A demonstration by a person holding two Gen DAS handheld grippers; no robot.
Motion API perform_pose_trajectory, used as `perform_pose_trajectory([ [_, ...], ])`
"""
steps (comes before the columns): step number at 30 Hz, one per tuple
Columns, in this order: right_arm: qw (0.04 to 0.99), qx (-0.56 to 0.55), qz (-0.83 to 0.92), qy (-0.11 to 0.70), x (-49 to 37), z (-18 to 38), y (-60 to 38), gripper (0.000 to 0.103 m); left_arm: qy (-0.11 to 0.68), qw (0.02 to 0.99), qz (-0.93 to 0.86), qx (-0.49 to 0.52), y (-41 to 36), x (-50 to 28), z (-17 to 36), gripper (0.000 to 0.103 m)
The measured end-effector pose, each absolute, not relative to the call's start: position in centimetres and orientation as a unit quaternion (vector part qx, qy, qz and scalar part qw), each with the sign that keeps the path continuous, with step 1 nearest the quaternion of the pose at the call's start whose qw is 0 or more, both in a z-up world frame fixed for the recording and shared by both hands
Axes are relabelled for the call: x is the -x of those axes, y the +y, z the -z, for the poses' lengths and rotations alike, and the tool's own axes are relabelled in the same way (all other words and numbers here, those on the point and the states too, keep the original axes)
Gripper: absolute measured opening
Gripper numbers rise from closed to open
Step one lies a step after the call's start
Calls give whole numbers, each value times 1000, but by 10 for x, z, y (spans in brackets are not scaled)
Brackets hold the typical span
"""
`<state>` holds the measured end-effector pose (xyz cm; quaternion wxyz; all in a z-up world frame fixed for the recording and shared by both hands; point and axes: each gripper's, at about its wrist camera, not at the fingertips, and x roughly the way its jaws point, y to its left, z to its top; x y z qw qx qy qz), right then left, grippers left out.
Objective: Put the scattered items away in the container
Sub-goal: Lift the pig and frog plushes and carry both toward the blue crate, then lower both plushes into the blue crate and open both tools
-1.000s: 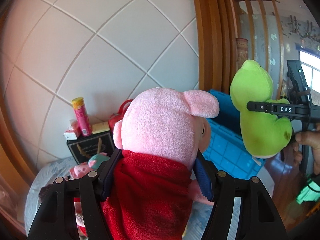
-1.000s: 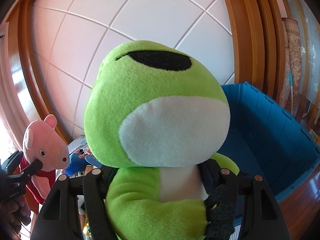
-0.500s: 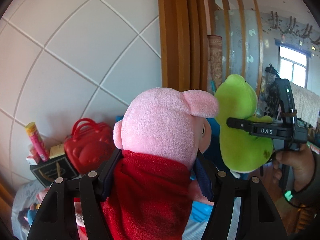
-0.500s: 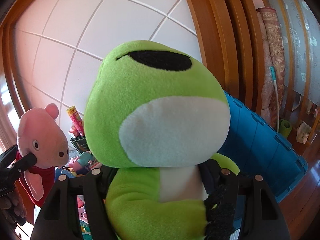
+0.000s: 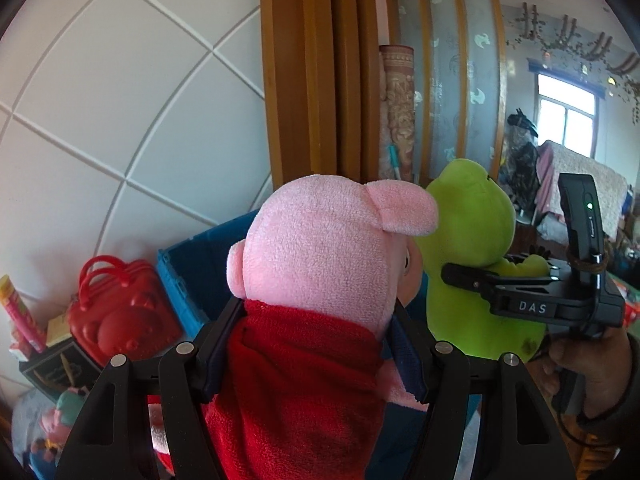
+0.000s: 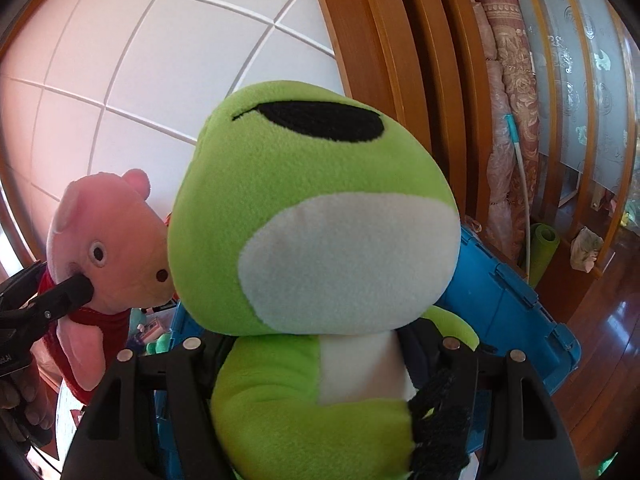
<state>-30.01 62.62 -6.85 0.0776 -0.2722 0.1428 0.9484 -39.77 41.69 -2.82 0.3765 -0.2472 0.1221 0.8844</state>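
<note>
Blue container (image 6: pixel 504 300) sits just behind both toys. Right gripper (image 6: pixel 320 360) pinches the green frog (image 6: pixel 316 216); left gripper (image 5: pixel 312 344) pinches the pink pig (image 5: pixel 320 256). Carried touching, they could snag and miss the rim.

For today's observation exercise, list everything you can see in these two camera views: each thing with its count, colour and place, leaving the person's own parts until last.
pig plush: one, pink with red dress, clamped in left gripper
frog plush: one, green and white, clamped in right gripper
storage bin: one, blue, behind both plushes
toy handbag: one, red, left of bin
tube: one, pink and yellow, far left
rolled rug: one, patterned, against wooden frame
left gripper: one, black, shut on pig
right gripper: one, black, shut on frog
hand: one, holding right gripper's handle
</note>
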Motion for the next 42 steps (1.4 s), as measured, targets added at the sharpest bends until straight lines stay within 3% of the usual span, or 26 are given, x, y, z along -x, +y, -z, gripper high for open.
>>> perform_pose_trajectory([
  [16,96,296,-939,145,320,80,674,67,144,357,-885,261,499,438,35,68],
  [29,90,320,-933,139,341,62,666,68,134,344,-891,262,500,452,41,69],
  [34,105,337,-928,117,355,68,659,82,138,337,-894,261,501,452,40,85],
  [35,108,345,-926,113,359,70,657,84,140,335,-895,260,501,452,40,98],
  [36,109,351,-923,112,363,74,656,86,141,332,-897,255,501,451,39,102],
  [40,107,352,-923,115,364,81,653,89,144,327,-900,250,497,449,38,102],
  [42,104,332,-930,114,360,75,650,103,143,324,-900,252,494,449,39,102],
])
